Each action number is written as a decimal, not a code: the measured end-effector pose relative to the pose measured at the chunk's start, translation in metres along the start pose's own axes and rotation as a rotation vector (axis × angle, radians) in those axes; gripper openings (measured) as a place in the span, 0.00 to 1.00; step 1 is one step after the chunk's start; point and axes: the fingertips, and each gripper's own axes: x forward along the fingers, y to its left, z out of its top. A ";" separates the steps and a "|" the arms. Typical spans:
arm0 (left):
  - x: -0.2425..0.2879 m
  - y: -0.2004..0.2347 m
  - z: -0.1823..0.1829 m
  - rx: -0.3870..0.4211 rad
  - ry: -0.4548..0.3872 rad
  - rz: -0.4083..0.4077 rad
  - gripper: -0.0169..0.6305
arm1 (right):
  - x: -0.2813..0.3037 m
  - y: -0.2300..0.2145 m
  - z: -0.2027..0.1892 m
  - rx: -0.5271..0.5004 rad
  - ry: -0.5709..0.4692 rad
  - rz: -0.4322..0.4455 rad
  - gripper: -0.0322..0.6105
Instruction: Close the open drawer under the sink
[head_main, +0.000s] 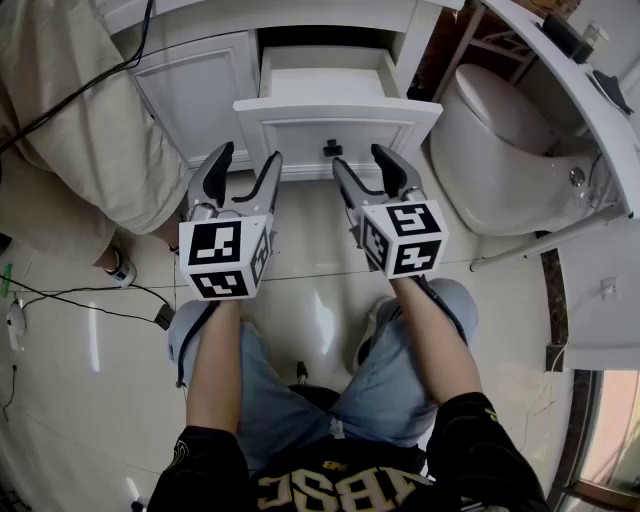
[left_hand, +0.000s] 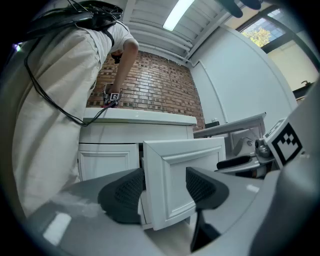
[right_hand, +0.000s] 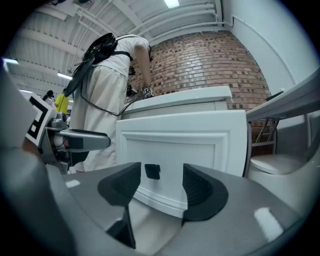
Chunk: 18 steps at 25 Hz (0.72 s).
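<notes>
The white drawer (head_main: 300, 122) stands pulled out of the vanity under the sink counter, with a small black knob (head_main: 332, 149) on its front panel. My left gripper (head_main: 246, 160) is open, level, just in front of the panel's left end; the drawer's left corner (left_hand: 175, 175) shows between its jaws. My right gripper (head_main: 362, 160) is open too, close to the panel's middle. In the right gripper view the knob (right_hand: 152, 171) sits between the two spread fingers, apart from both. Whether either gripper touches the panel cannot be told.
A white toilet (head_main: 500, 150) stands right of the vanity. A person in beige trousers (head_main: 90, 120) stands at the left by the closed cabinet door (head_main: 195, 95). Cables (head_main: 90, 305) trail over the glossy tiled floor. My knees (head_main: 300, 370) are below the grippers.
</notes>
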 end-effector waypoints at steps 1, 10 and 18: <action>0.004 0.000 0.001 0.004 -0.004 -0.007 0.47 | 0.004 0.000 0.001 0.000 -0.005 0.003 0.45; 0.026 0.004 -0.005 0.010 0.000 -0.031 0.45 | 0.032 0.005 0.000 -0.023 -0.015 0.024 0.20; 0.048 0.014 -0.006 0.003 0.002 -0.031 0.45 | 0.066 -0.012 0.013 0.003 -0.061 0.030 0.18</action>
